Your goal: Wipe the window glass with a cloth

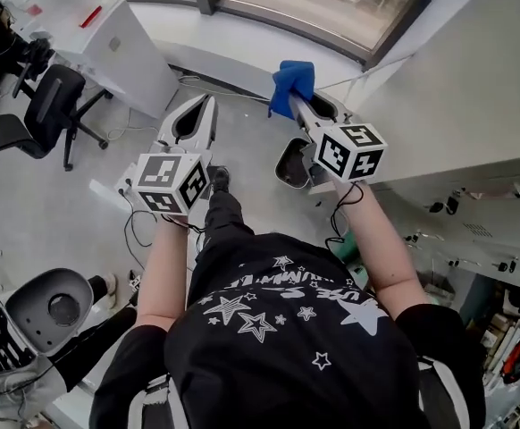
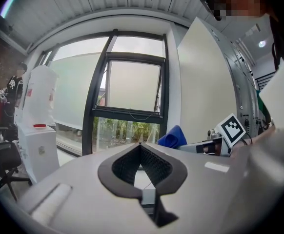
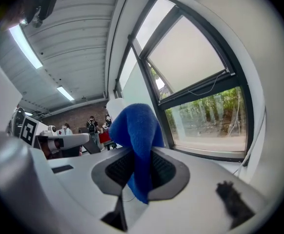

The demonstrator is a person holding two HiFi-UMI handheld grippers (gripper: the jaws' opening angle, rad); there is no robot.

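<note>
A blue cloth (image 1: 291, 80) is clamped in my right gripper (image 1: 303, 104), bunched up above the jaws and hanging a little below them. In the right gripper view the cloth (image 3: 137, 130) covers the jaw tips, and the window glass (image 3: 200, 67) in its dark frame lies ahead to the right, apart from the cloth. My left gripper (image 1: 205, 105) is held lower left of the right one, shut with nothing in it. In the left gripper view its tips (image 2: 140, 144) meet and point at the window glass (image 2: 132, 87), with the cloth (image 2: 173, 137) at the right.
A white cabinet (image 1: 126, 47) and a black office chair (image 1: 50, 105) stand at the left. A white wall panel (image 1: 457, 79) rises at the right next to the window. Cables lie on the floor (image 1: 144, 231). Several people stand far behind.
</note>
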